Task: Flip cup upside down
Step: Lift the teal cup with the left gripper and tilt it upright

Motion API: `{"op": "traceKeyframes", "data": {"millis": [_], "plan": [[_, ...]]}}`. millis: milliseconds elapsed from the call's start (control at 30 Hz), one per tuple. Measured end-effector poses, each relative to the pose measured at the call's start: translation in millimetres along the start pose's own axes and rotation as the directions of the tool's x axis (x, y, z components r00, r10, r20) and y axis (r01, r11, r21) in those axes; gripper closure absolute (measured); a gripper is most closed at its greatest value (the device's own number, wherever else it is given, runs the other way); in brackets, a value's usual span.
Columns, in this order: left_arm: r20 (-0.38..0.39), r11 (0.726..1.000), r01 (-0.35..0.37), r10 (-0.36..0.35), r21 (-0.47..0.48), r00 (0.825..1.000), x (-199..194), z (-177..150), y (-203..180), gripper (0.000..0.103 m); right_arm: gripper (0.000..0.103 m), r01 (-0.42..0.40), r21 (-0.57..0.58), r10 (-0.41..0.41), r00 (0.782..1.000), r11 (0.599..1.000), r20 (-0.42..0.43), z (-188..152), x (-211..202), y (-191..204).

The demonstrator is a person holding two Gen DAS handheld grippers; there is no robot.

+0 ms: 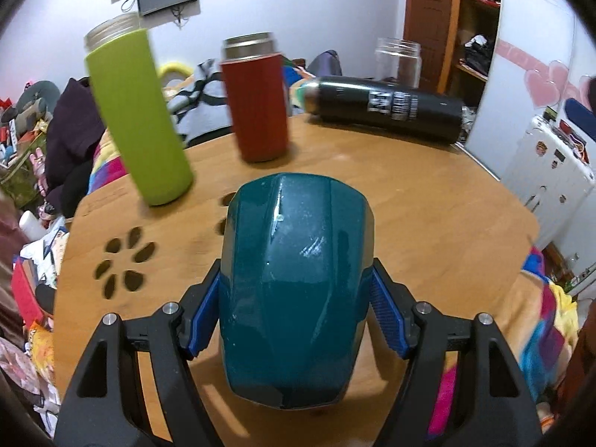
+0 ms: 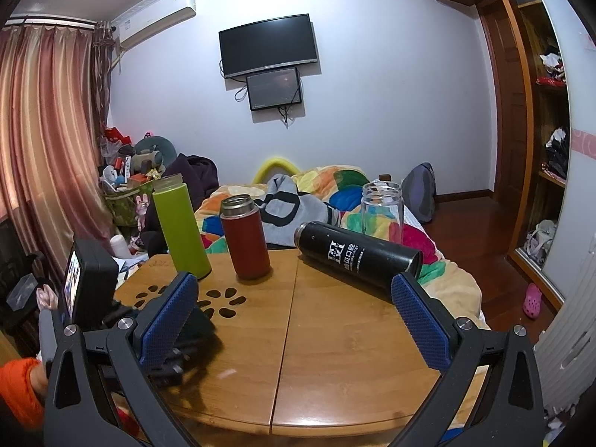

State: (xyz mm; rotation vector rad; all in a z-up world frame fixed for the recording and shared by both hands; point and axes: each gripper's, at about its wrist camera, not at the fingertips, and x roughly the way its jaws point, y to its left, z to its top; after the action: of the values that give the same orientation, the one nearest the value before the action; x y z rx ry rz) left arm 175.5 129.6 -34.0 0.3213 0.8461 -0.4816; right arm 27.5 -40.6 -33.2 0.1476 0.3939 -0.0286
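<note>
While your left gripper [image 1: 296, 283] clamps the teal cup [image 1: 296, 290] between its blue fingers [image 1: 387, 320], the cup hangs just above the near part of the wooden counter [image 1: 428, 201], its narrower closed end pointing away from you toward the far edge. Your right gripper [image 2: 294, 324] hovers over the counter's near edge with its fingers [image 2: 421, 324] spread wide and nothing between them. Toward the far edge stand a green bottle [image 1: 139, 115] at the left and a red flask [image 1: 257, 100] near the middle, both upright and open-topped. A black flask [image 1: 387, 108] lies on its side along the far right edge, with a clear jar [image 1: 398, 59] upright behind it. Petal-shaped cutouts [image 1: 124, 266] mark the counter's left side. Behind the counter lies a bed [image 2: 335, 193] under a bright patchwork quilt.
</note>
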Motion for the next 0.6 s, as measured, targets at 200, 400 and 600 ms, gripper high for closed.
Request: {"op": "traceKeyframes", "data": {"millis": [200,400,600], "plan": [[0.009,0.999,-0.001,0.001,-0.041,1.0,3,1,-14,0.031,0.0,0.005,0.012,-0.005,1.0,1.0,-0.01,-3,2,-6],[0.003,0.999,0.008,-0.007,-0.046,1.0,1,0,-13,0.031,0.0,-0.003,0.021,0.003,1.0,1.0,-0.026,-7,4,-5],[-0.016,0.996,0.046,-0.047,-0.072,0.999,-1,-4,-6,0.031,0.0,-0.007,0.007,0.007,0.999,1.0,-0.039,-9,8,-1]]}}
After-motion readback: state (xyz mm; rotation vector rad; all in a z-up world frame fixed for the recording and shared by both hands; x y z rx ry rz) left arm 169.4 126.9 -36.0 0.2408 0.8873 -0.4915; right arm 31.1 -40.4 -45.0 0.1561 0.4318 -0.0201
